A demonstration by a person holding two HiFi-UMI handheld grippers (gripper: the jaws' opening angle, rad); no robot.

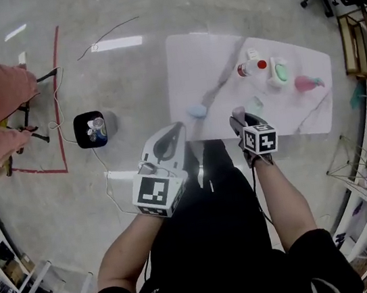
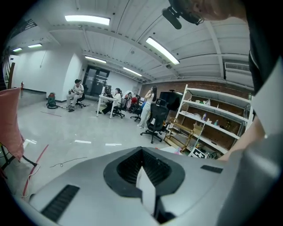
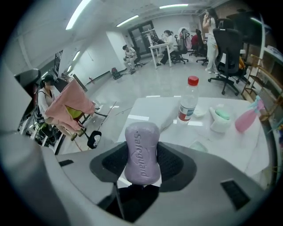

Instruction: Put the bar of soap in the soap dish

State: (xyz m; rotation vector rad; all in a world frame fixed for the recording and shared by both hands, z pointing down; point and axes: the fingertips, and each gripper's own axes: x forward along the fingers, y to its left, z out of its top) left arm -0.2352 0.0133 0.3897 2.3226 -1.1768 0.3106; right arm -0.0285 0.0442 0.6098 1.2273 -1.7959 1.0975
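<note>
— Already gripped?
— Yes: the bar of soap [image 3: 141, 145] is clamped upright in the right gripper [image 3: 142, 165] over the table [image 1: 223, 47] (left gripper [image 2: 145, 178] closed, empty).
— Next?
— It should be carried to the soap dish [image 1: 254, 104], seemingly the pale piece nearby, then lowered and released.

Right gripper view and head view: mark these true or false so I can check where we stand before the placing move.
1. The right claw grips the purple bar of soap. True.
2. The clear plastic bottle has a blue cap. False: its cap is red.
3. The left claw holds a soap bar. False: its jaws are together and hold nothing.
4. The pink spray bottle is on the white marbled table. True.
5. The white soap dish is empty. False: a green bar lies in it.
</note>
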